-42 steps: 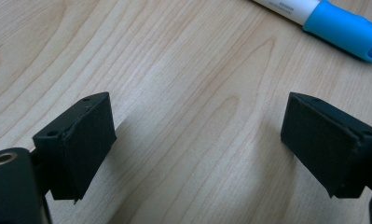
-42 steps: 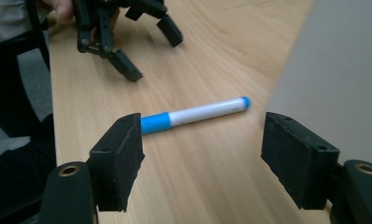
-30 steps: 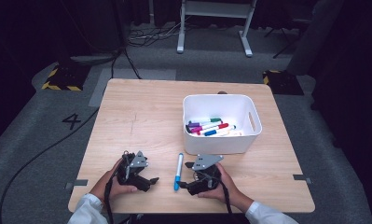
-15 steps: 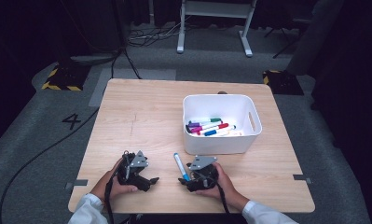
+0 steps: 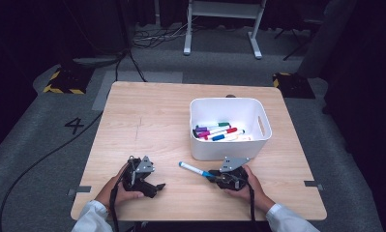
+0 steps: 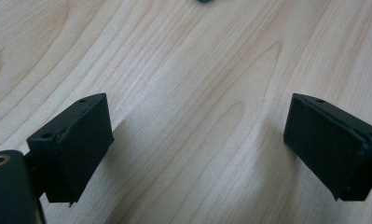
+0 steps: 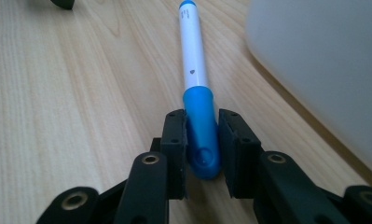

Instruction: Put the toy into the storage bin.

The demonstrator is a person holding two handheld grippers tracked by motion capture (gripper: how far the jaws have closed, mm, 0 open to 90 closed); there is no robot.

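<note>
Gripping the blue cap end of one marker (image 7: pixel 196 88), the right gripper (image 7: pixel 201 140) has just been closing its jaws, which now pinch that cap at the near right of the table (image 5: pixel 147 111); the marker's long axis runs from the gripper leftward and slightly far. At near left, the left gripper (image 6: pixel 197 149) stands wide, holding nothing. Farther right sits one white bin (image 5: pixel 200 145) holding several markers, perhaps six.

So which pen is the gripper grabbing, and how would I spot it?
Find the white bin on the wooden table. Just in front of it, nearer the person, one marker lies alone on the wood, its blue cap pinched in the right gripper. It has a white barrel with blue ends, and unlike the other markers, it sits outside the bin.
</note>
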